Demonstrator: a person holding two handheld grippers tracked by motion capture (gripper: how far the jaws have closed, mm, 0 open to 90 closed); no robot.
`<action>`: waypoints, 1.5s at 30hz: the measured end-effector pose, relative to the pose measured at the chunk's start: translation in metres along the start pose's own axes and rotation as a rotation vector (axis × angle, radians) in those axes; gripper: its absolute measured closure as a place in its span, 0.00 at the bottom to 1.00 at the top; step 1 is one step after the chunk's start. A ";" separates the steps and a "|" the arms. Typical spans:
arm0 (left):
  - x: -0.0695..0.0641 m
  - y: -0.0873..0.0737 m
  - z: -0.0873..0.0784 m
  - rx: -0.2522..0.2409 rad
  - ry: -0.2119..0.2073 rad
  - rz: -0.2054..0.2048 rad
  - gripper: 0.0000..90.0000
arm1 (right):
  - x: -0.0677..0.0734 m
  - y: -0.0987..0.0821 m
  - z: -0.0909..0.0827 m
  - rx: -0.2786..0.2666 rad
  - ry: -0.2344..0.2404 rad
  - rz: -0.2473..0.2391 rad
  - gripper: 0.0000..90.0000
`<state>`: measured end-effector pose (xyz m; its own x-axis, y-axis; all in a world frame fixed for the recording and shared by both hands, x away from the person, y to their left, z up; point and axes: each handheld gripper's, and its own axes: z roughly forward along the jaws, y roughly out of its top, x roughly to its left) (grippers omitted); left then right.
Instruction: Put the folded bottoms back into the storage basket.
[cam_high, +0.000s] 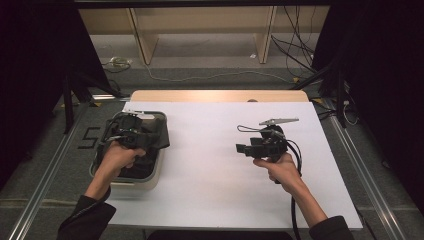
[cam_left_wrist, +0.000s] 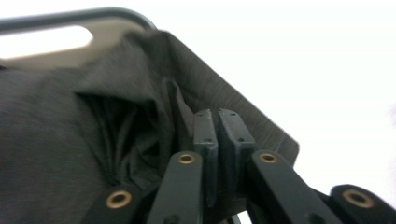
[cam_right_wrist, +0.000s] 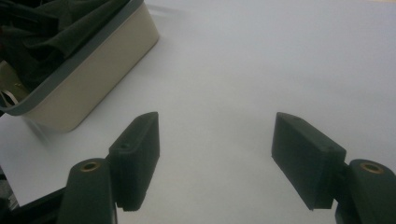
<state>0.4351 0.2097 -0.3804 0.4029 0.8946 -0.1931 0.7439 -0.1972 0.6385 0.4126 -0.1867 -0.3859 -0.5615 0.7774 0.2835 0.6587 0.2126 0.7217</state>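
Observation:
A beige bin (cam_high: 150, 182) with a grey rim stands at the left of the white table top (cam_high: 210, 165). A dark grey cloth (cam_high: 159, 136) lies in it and hangs over its right rim. My left gripper (cam_high: 137, 136) is over the bin. In the left gripper view its jaws (cam_left_wrist: 217, 114) are pressed together, and folds of the cloth (cam_left_wrist: 56, 130) bunch up toward them beneath the bin rim (cam_left_wrist: 70, 16). My right gripper (cam_high: 243, 148) hovers open over bare table at centre right, pointing left. Nothing is between its jaws (cam_right_wrist: 215, 140). The bin (cam_right_wrist: 93, 79) with the cloth (cam_right_wrist: 60, 28) lies ahead of it.
A wooden strip (cam_high: 220, 95) borders the table's far edge. Metal rails (cam_high: 45, 180) run along both sides on the floor. Beyond the table stand wooden frame legs (cam_high: 142, 40), with loose cables (cam_high: 295, 55) on the floor. A cable trails from the right gripper along the forearm.

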 end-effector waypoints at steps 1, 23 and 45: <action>0.000 -0.002 0.004 0.015 0.004 0.000 0.98 | 0.000 0.000 0.000 0.001 -0.001 -0.001 0.37; 0.020 -0.016 0.052 0.169 0.087 -0.013 0.99 | -0.001 -0.002 -0.001 -0.006 0.010 0.002 0.37; 0.009 -0.003 -0.006 -0.007 0.121 0.006 0.56 | 0.009 -0.006 -0.025 -0.129 0.010 -0.054 0.33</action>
<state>0.4329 0.2208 -0.3793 0.3394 0.9355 -0.0980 0.7378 -0.2002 0.6447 0.3912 -0.1961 -0.3725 -0.6000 0.7607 0.2477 0.5578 0.1759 0.8111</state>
